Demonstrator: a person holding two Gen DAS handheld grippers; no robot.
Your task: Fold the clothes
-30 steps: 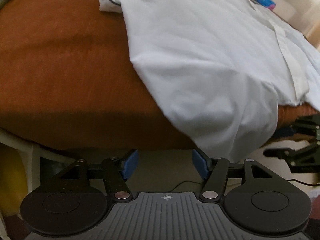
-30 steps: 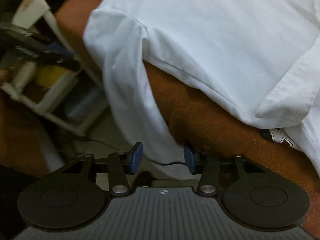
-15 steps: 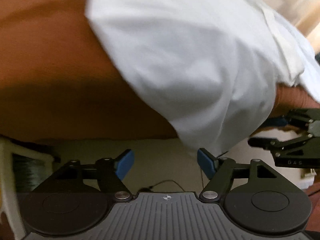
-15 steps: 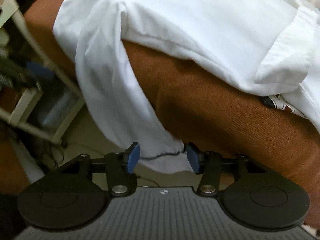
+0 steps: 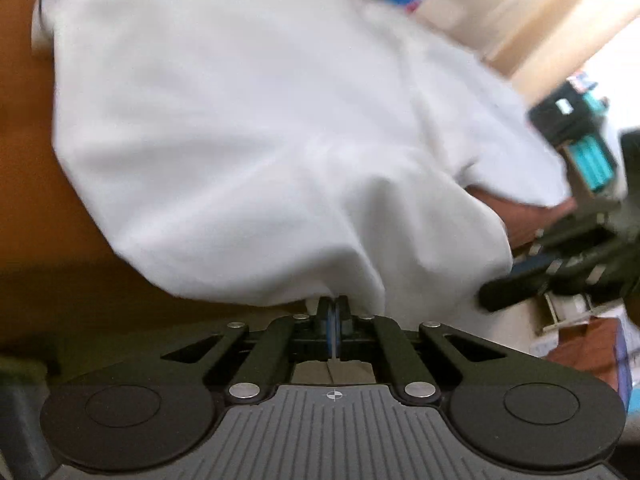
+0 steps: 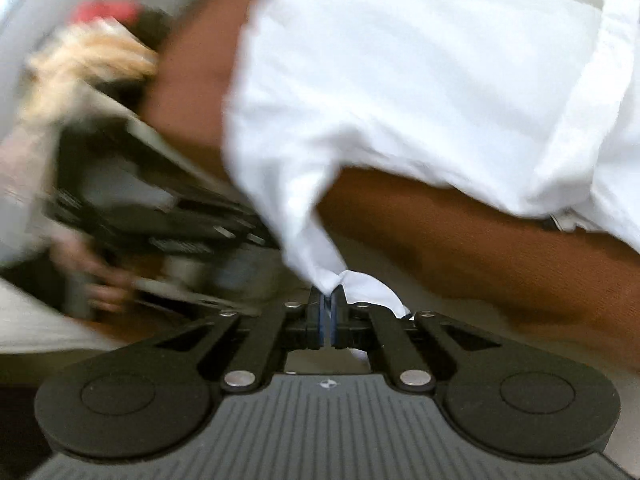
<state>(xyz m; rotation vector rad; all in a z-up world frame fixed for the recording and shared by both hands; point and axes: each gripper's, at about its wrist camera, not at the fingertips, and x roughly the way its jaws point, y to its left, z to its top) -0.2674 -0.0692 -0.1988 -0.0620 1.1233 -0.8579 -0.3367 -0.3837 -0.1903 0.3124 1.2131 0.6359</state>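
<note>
A white shirt (image 5: 248, 128) lies spread over a brown cushioned surface (image 5: 24, 184), its lower edge hanging off the near side. My left gripper (image 5: 333, 309) is shut on the shirt's hanging hem. In the right wrist view the same shirt (image 6: 420, 80) drapes over the brown surface (image 6: 480, 248), and my right gripper (image 6: 327, 298) is shut on a bunched corner of its hem. The right gripper also shows at the right edge of the left wrist view (image 5: 560, 268), and the left gripper shows blurred at the left of the right wrist view (image 6: 160, 216).
A pale floor lies below the brown surface's edge. A white shelf frame (image 5: 568, 312) and boxes stand at the right of the left wrist view. Blurred clutter and a red object (image 6: 104, 12) sit at the upper left of the right wrist view.
Both grippers were open below the hanging hem; both have now closed on it. Both views are blurred by motion, and the cloth is bunched at the fingertips.
</note>
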